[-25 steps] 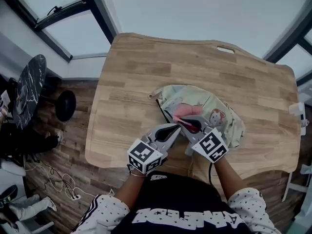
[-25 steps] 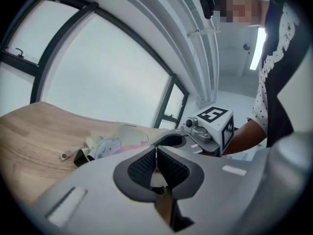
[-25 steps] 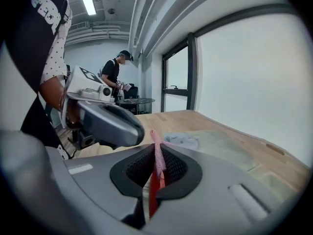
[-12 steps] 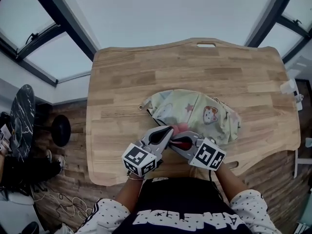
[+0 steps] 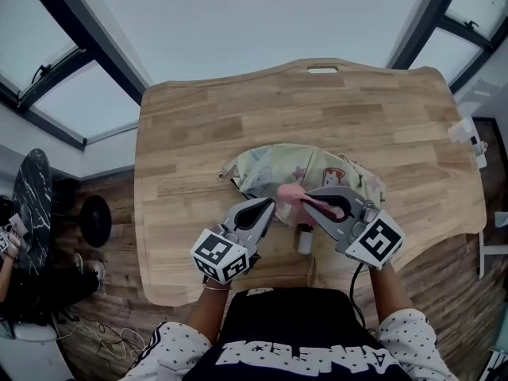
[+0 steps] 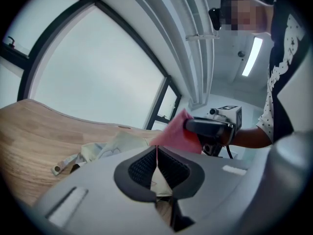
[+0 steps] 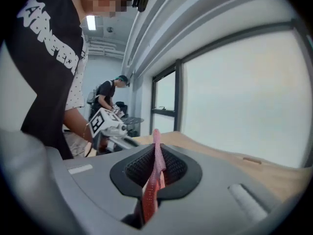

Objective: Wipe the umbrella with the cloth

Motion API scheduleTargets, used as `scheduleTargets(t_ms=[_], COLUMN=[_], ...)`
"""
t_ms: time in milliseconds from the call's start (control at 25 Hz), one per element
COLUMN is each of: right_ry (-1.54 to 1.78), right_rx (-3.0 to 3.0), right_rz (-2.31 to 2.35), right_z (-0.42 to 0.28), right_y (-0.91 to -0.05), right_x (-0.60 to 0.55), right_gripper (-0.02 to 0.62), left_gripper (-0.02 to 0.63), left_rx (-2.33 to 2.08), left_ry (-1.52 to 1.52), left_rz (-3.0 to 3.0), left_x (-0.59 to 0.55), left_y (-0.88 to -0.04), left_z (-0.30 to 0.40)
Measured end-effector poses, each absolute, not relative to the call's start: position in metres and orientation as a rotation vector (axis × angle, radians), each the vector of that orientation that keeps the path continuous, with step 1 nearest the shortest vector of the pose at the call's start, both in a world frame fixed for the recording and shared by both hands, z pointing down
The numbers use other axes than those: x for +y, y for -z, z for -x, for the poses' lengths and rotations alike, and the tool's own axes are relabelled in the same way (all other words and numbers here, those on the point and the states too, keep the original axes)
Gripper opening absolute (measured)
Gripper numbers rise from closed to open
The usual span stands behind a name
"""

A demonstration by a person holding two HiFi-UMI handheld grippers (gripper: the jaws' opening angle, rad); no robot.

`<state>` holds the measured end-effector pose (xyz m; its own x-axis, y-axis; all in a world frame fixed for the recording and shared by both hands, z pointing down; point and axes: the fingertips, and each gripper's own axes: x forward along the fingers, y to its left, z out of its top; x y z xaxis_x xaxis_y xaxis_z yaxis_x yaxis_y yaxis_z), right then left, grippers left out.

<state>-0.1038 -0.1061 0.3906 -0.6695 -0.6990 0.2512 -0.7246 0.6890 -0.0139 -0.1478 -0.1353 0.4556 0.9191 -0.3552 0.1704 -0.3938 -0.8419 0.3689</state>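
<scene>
Head view — right gripper (image 5: 308, 202) pinching pink cloth (image 5: 288, 196), left gripper (image 5: 267, 205) clamping umbrella (image 5: 274, 167)

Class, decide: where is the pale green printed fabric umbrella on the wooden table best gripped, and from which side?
Probably its short white handle, approached from the table's near edge: it juts out toward that edge, while the canopy lies loose and crumpled.

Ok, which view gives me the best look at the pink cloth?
The left gripper view: the cloth faces it broadside, held by the right hand-held gripper. The head view shows a small pink patch over the umbrella; the right gripper view shows only its edge pinched between the jaws.
</scene>
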Motion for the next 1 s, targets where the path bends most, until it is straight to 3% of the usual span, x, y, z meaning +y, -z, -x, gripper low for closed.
scheduleTargets(t_ms=[440, 1000], right_ry=[0.274, 0.099], right_rx=[-2.337, -2.335], right_rz=[-1.303, -1.102], right_z=[0.048, 0.064], right_y=[-0.377, -0.453], right_x=[-0.150, -0.098], right_gripper=[0.026, 0.026], left_gripper=[0.008, 0.008], left_rx=[-0.510, -0.524], left_ry=[-0.144, -0.139], left_rz=[-2.674, -2.637], left_x=[-0.120, -0.119], left_y=[-0.456, -0.460], left_z=[0.138, 0.139])
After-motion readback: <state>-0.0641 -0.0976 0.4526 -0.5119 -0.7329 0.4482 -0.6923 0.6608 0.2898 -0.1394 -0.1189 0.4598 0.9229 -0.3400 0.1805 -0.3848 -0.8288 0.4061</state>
